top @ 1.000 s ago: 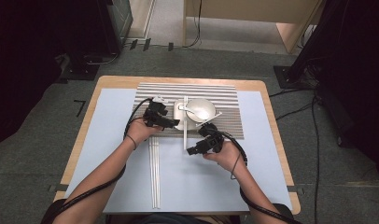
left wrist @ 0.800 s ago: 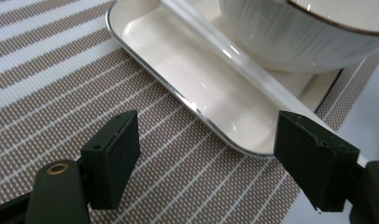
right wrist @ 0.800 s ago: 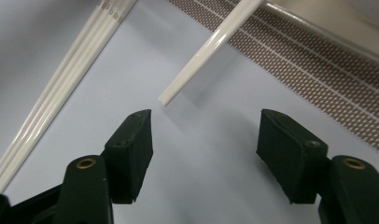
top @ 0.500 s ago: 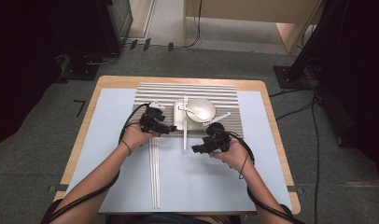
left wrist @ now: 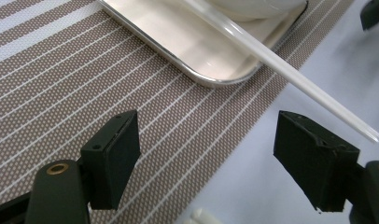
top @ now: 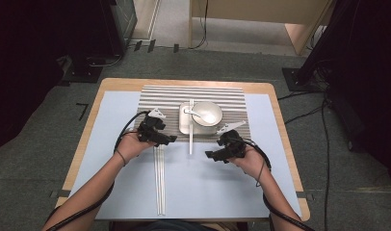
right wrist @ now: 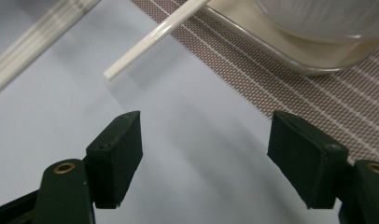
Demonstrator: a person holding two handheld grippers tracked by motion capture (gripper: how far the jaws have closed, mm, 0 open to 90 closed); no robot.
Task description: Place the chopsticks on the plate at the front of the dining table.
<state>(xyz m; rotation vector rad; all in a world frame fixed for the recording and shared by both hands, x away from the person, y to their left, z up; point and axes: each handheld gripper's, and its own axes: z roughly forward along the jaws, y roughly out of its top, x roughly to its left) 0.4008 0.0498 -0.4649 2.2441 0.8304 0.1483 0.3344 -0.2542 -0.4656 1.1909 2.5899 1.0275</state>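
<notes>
A white bowl (top: 207,113) with a white spoon (top: 192,112) in it sits on a metal tray (top: 185,126) on a striped placemat (top: 157,98). One white chopstick (top: 190,139) lies along the tray's left side, with its near tip on the blue mat. My left gripper (top: 170,140) hovers open at the placemat's near edge, left of that chopstick (left wrist: 290,77). My right gripper (top: 209,155) is to the right of the chopstick, over the blue mat. Its jaws (right wrist: 206,154) have just been opening and stand wide, with nothing between them; the chopstick tip (right wrist: 145,44) lies beyond them.
Several long white chopsticks (top: 159,183) lie side by side on the blue mat (top: 111,125), running toward the person. The wooden table edge (top: 83,139) frames the mat. Dark equipment and cables stand on the floor around the table.
Both hands have drawn back from the tray toward the person, the left one leftward and the right one rightward. The single chopstick lies where it was.
</notes>
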